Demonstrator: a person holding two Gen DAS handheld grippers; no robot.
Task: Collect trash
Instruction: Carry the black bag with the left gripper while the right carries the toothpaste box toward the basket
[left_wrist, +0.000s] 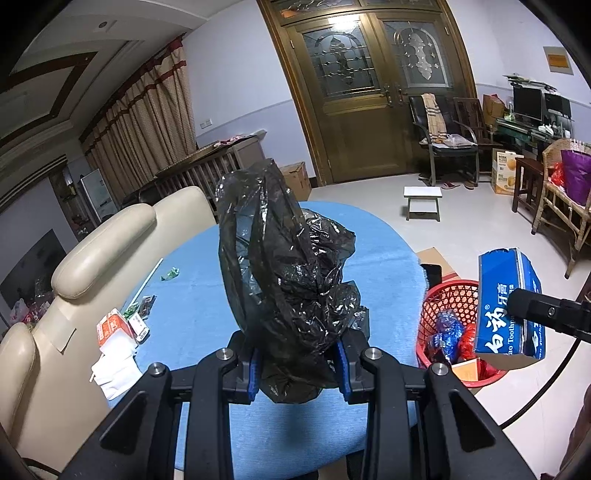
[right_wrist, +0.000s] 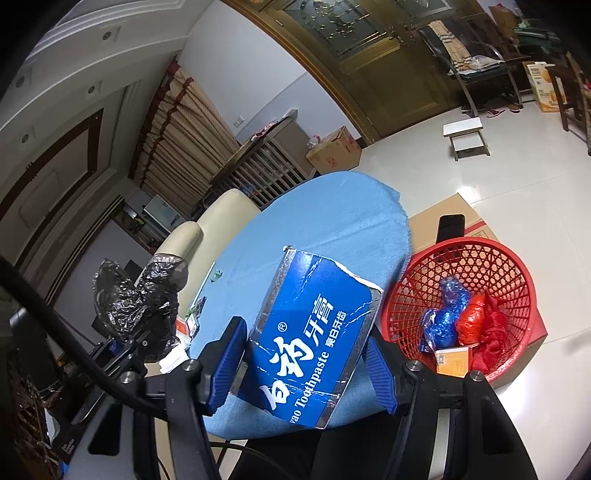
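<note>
My left gripper (left_wrist: 299, 363) is shut on a crumpled black plastic bag (left_wrist: 284, 266) and holds it up above the blue round table (left_wrist: 192, 295). The bag also shows at the left of the right wrist view (right_wrist: 136, 299). My right gripper (right_wrist: 306, 358) is shut on a torn blue toothpaste box (right_wrist: 310, 343), held above the table's right edge beside the red mesh basket (right_wrist: 517, 288). The box also shows in the left wrist view (left_wrist: 506, 306), over the basket (left_wrist: 450, 295). The basket holds blue and red wrappers and an orange card.
On the table's left lie a red-and-white carton (left_wrist: 110, 326), white tissue (left_wrist: 114, 369), small green wrappers (left_wrist: 170, 274) and a white straw. Cream chairs (left_wrist: 92, 258) stand left of the table. A cardboard sheet (right_wrist: 443, 218) with a black phone lies under the basket.
</note>
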